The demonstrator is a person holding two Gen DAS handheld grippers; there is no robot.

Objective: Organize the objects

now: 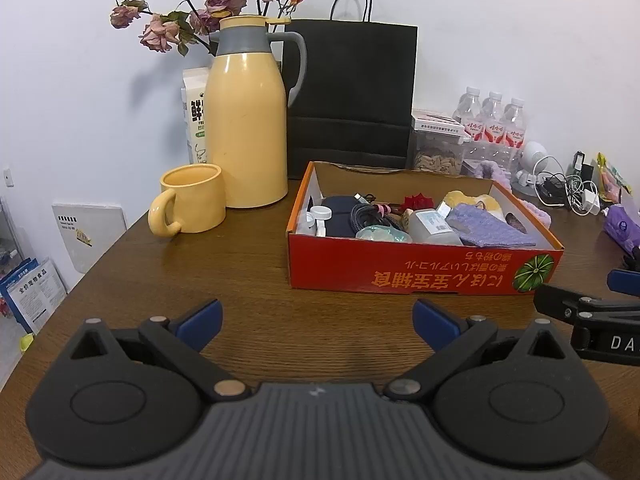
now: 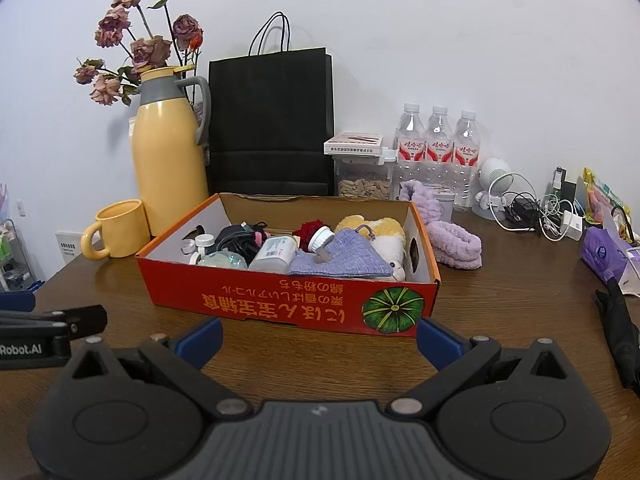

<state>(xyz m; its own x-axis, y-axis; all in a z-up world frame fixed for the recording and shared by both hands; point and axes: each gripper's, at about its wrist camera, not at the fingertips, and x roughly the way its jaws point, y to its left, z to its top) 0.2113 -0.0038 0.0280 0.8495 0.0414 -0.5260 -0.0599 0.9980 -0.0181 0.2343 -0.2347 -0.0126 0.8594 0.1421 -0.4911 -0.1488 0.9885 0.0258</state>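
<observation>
Both spread wide and empty: left gripper [image 1: 317, 322] and right gripper [image 2: 319, 338], low over the wooden table [image 1: 256, 280]. Red cardboard box [image 2: 288, 300] dead ahead, crammed with a purple pouch [image 2: 340, 260], cables [image 1: 368, 216], maybe a plush toy [image 2: 380, 232]. Yellow mug [image 1: 192, 200] beside yellow thermos [image 1: 248, 136].
</observation>
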